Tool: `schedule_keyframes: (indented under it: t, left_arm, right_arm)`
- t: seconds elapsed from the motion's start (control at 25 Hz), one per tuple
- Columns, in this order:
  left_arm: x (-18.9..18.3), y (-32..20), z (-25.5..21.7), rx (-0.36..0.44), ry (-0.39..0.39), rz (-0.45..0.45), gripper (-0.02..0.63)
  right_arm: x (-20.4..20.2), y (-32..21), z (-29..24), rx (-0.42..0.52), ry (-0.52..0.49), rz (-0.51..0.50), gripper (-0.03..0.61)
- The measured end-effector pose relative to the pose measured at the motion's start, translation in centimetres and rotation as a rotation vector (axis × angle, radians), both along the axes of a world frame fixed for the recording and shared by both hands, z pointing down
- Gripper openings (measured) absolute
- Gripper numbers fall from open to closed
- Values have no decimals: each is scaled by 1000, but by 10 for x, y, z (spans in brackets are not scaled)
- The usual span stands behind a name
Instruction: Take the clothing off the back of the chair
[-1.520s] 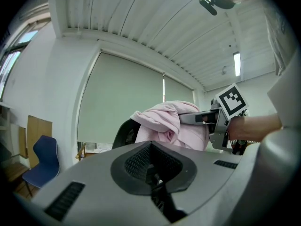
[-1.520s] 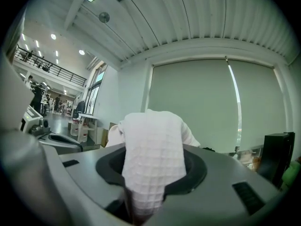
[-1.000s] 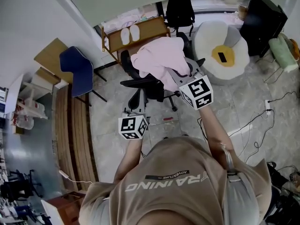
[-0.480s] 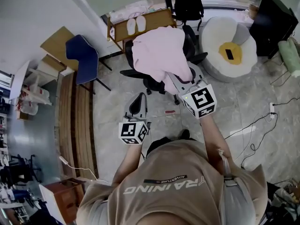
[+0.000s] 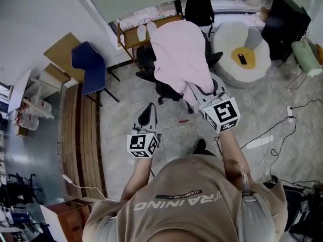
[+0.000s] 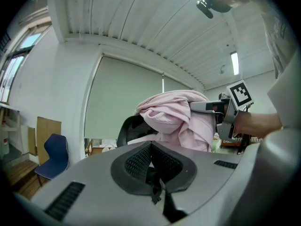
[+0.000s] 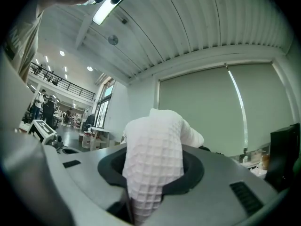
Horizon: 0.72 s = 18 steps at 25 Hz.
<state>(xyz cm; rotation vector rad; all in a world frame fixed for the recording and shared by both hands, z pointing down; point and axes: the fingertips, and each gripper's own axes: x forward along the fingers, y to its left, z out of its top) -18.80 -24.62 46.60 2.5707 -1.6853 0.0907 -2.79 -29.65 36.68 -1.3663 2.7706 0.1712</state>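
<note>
A pink garment [image 5: 179,54] hangs over the back of a black office chair [image 5: 145,64] and stretches down toward me. My right gripper [image 5: 202,91] is shut on its lower edge. The waffle fabric [image 7: 153,159] fills the space between those jaws in the right gripper view. My left gripper [image 5: 147,113] hovers lower left of the chair, shut and holding nothing. The left gripper view shows its pads [image 6: 141,166] meeting. Beyond them are the garment [image 6: 176,119] bunched on the chair [image 6: 128,128] and the right gripper [image 6: 221,114] at its side.
A blue chair [image 5: 90,67] and a wooden desk [image 5: 58,59] stand at the left. A wooden rack [image 5: 132,33] with slippers is behind the office chair. A black backpack [image 5: 198,9], a white-and-yellow beanbag [image 5: 227,44] and a black cabinet [image 5: 287,21] are at the right. Cables [image 5: 272,135] lie on the floor.
Both grippers have drawn back from the chair. The garment, bunched on the chair a second ago, is now pulled out long toward the right gripper.
</note>
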Motion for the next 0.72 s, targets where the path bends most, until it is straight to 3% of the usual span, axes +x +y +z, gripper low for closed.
schedule_keyframes:
  t: [0.16, 0.48, 0.72]
  left_arm:
    - [-16, 23, 1, -20, 7, 44, 9]
    - [-12, 75, 17, -42, 39, 88, 9]
    - [5, 98, 16, -43, 71, 104, 9]
  right_arm:
    - [-2, 31, -10, -1, -33, 57, 166]
    - [5, 110, -15, 31, 15, 86, 166]
    - [20, 143, 5, -70, 18, 81, 166]
